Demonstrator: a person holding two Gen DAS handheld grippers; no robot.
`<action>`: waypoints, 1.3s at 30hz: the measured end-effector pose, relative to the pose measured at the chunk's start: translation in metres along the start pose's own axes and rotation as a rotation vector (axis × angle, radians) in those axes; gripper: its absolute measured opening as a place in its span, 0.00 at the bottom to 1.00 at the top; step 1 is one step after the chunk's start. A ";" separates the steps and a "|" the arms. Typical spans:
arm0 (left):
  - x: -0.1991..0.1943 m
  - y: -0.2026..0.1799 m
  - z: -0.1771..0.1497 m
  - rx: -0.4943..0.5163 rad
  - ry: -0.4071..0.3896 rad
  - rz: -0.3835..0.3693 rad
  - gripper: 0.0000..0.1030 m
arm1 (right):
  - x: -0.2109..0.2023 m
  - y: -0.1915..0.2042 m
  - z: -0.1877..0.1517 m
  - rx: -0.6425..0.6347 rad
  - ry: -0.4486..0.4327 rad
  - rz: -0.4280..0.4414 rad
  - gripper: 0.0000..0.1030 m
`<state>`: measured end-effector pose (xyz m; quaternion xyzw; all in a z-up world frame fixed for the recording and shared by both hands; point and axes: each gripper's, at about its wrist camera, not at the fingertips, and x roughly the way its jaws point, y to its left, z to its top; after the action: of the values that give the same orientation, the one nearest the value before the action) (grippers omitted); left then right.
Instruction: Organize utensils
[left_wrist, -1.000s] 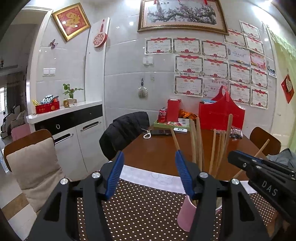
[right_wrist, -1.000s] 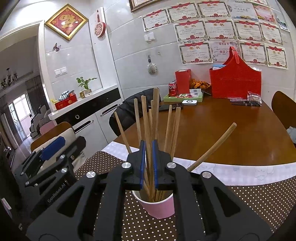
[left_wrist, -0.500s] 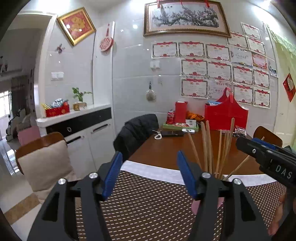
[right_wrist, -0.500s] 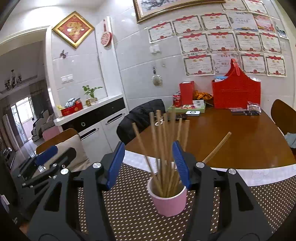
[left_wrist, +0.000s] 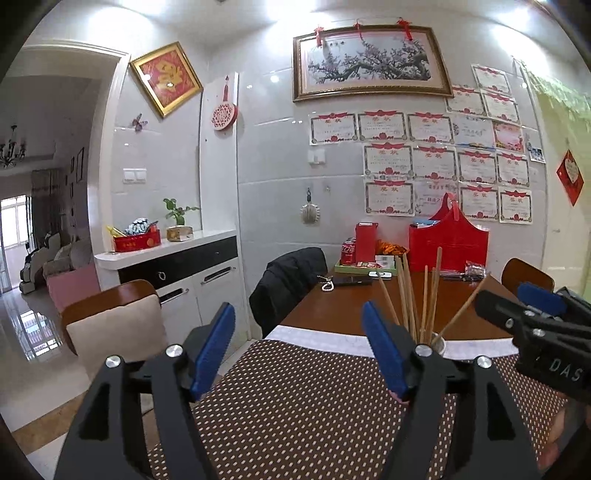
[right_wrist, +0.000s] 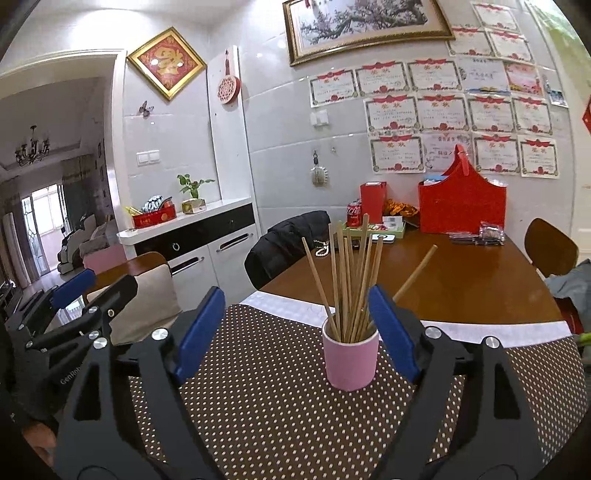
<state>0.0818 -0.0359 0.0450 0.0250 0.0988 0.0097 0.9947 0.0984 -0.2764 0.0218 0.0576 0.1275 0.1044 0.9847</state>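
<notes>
A pink cup (right_wrist: 350, 360) stands upright on a brown dotted placemat (right_wrist: 280, 398) and holds several wooden chopsticks (right_wrist: 347, 284). My right gripper (right_wrist: 295, 332) is open and empty, pulled back from the cup, which sits between and beyond its blue pads. In the left wrist view my left gripper (left_wrist: 297, 343) is open and empty over the placemat (left_wrist: 295, 402). The chopsticks (left_wrist: 413, 295) rise behind its right finger, which hides most of the cup. The right gripper (left_wrist: 535, 317) shows at the right edge.
The wooden table (right_wrist: 461, 284) carries a red bag (right_wrist: 461, 203), a red box (right_wrist: 373, 201), a cola can (right_wrist: 354, 214) and a tray at the far end. A chair with a black jacket (right_wrist: 288, 247) and a cushioned chair (right_wrist: 140, 295) stand to the left.
My right gripper opened, let go of the chopsticks in the cup and drew back. My left gripper stayed open and rose back a little.
</notes>
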 end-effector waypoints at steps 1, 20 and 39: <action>-0.006 0.001 -0.001 0.001 -0.003 -0.001 0.69 | -0.006 0.002 -0.002 0.000 -0.004 -0.006 0.80; -0.094 0.023 -0.027 0.043 -0.077 -0.043 0.79 | -0.091 0.041 -0.047 -0.006 -0.095 -0.052 0.90; -0.107 0.028 -0.027 0.035 -0.090 -0.047 0.81 | -0.100 0.050 -0.061 0.005 -0.103 -0.050 0.92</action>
<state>-0.0286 -0.0093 0.0414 0.0407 0.0549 -0.0163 0.9975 -0.0214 -0.2449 -0.0058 0.0620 0.0784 0.0766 0.9920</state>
